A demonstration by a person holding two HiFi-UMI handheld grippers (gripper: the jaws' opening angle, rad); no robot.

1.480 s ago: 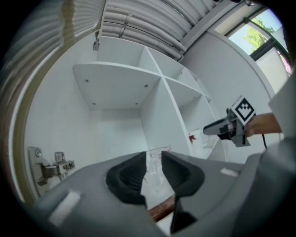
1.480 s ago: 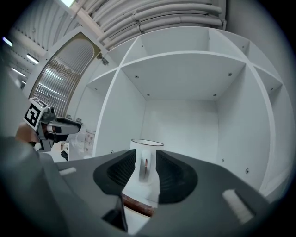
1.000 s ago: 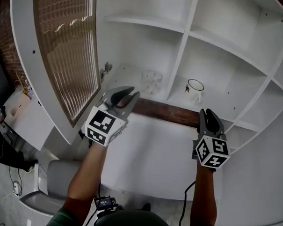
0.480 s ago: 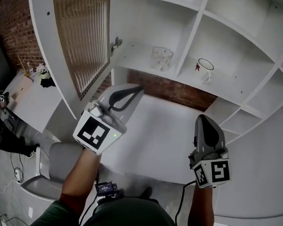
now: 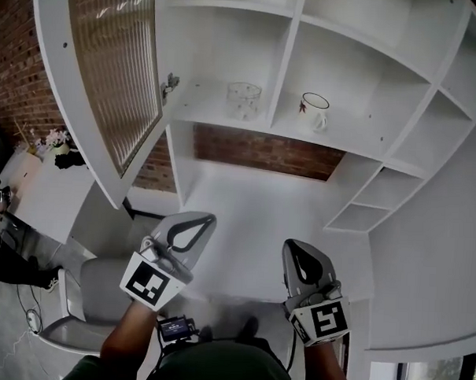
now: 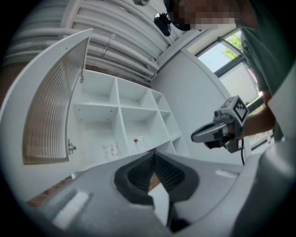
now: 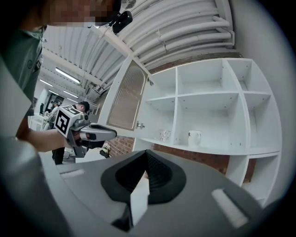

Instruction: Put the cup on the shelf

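Smooth white shelf (image 5: 201, 105) bears a glossy cup (image 5: 314, 111); left claw (image 5: 211, 218), right claw (image 5: 289, 245) closed, empty.

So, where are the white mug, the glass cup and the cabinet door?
white mug (image 5: 314, 115), head view, its body
glass cup (image 5: 243, 104), head view, its side wall
cabinet door (image 5: 109, 69), head view, its ribbed panel

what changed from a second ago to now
Both the left gripper and the right gripper drew back from the shelf toward the person, and their jaws have just closed on nothing. The white mug and the glass cup stay in their shelf compartments; the slatted door stays open.
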